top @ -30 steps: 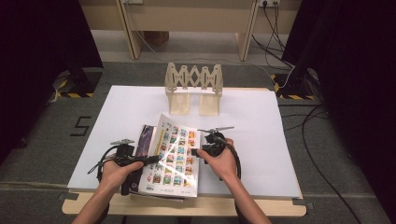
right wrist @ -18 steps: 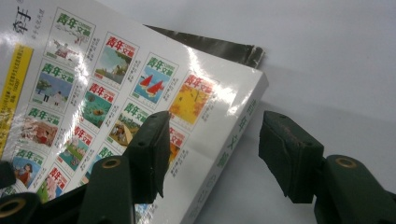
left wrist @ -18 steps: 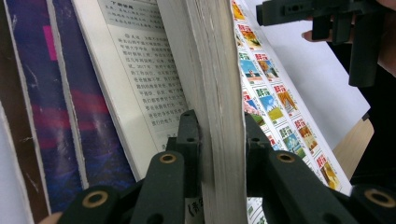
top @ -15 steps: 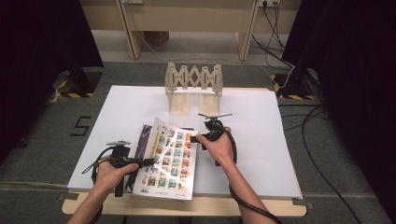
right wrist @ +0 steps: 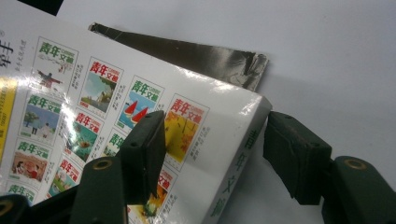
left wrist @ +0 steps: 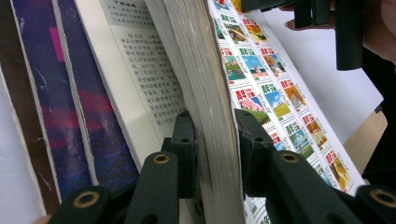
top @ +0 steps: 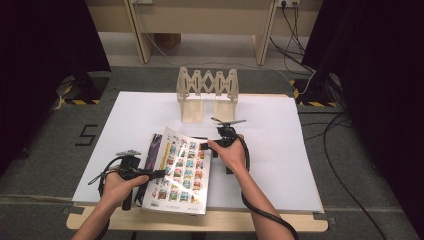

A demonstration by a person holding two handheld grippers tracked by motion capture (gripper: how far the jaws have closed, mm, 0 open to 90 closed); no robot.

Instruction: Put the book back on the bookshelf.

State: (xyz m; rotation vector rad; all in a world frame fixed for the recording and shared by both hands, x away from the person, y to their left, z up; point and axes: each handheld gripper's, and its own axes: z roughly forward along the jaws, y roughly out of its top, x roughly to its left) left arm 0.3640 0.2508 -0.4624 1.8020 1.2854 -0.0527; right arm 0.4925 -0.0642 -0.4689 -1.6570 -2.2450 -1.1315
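Observation:
A thick book [top: 182, 170] with a white back cover of small colourful pictures rests tilted near the table's front edge. My left gripper [top: 160, 173] holds its left side. In the left gripper view the jaws [left wrist: 212, 126] clamp the page block [left wrist: 212, 93], pads against both sides, and they have just been opening a little. My right gripper [top: 205, 146] is at the book's far right corner. In the right gripper view its jaws [right wrist: 215, 135] stand apart around the spine corner [right wrist: 233, 154], with a gap beside the right pad [right wrist: 294, 154].
A dark purple magazine [top: 157, 145] lies under the book, and its glossy corner [right wrist: 210, 56] pokes out behind. A wooden expanding rack [top: 207, 95] stands at the back of the white sheet [top: 280, 150]. Cables trail on the floor to the right.
The right hand has moved away from the person, up along the book's right edge to its far corner. The book has shifted slightly nearer and to the left. The left hand has stayed put.

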